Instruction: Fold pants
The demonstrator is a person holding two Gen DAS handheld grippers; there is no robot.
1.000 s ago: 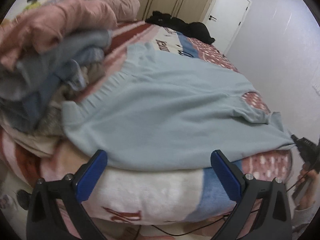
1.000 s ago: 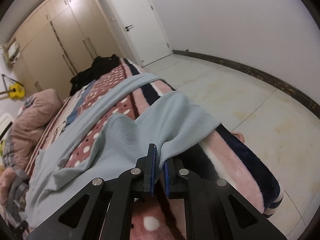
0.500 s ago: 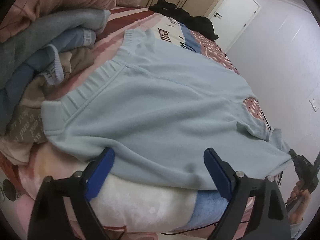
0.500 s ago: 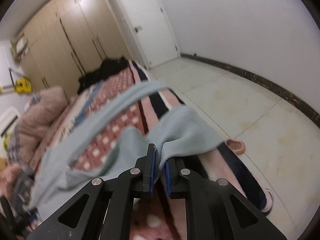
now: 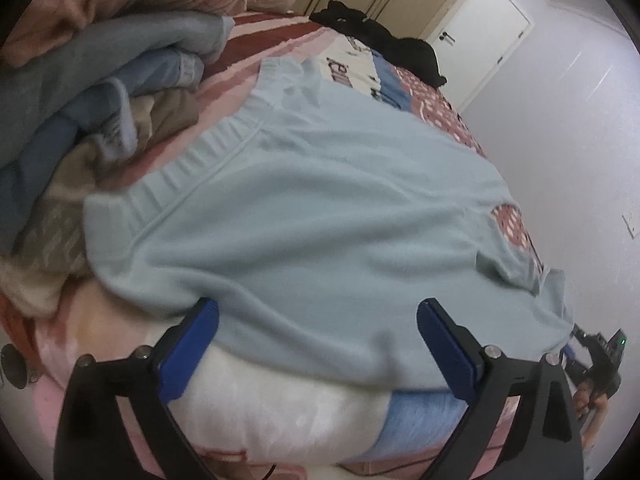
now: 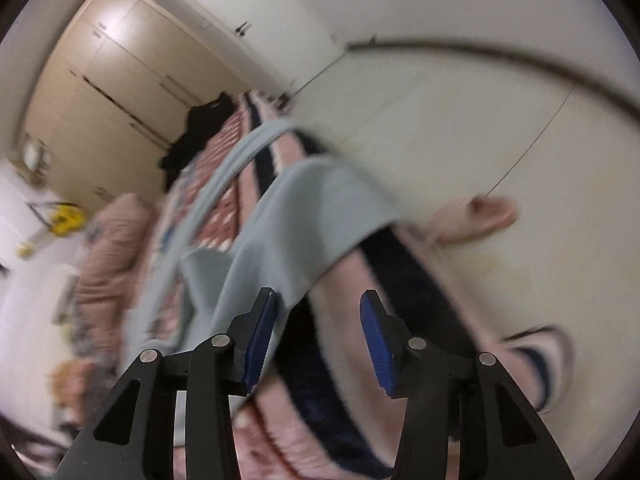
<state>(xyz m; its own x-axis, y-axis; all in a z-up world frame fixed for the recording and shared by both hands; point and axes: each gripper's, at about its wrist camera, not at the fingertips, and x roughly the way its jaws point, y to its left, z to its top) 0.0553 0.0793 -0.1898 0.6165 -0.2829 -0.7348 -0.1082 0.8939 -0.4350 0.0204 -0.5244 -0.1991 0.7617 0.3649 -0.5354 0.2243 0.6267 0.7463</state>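
Bed (image 5: 280, 412) — pants (image 5: 320, 216) beyond wide left tongs (image 5: 318, 344); right tongs (image 6: 316, 336) just opened — cloth freed.

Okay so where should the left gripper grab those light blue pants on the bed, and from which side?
Judging by how they lie, take the light blue pants at the ribbed waistband, at its near corner by the bed's edge. That corner is thick, lies flat and free, and the open left gripper already faces it. Come in from the bed's near side, low, one finger under the hem.
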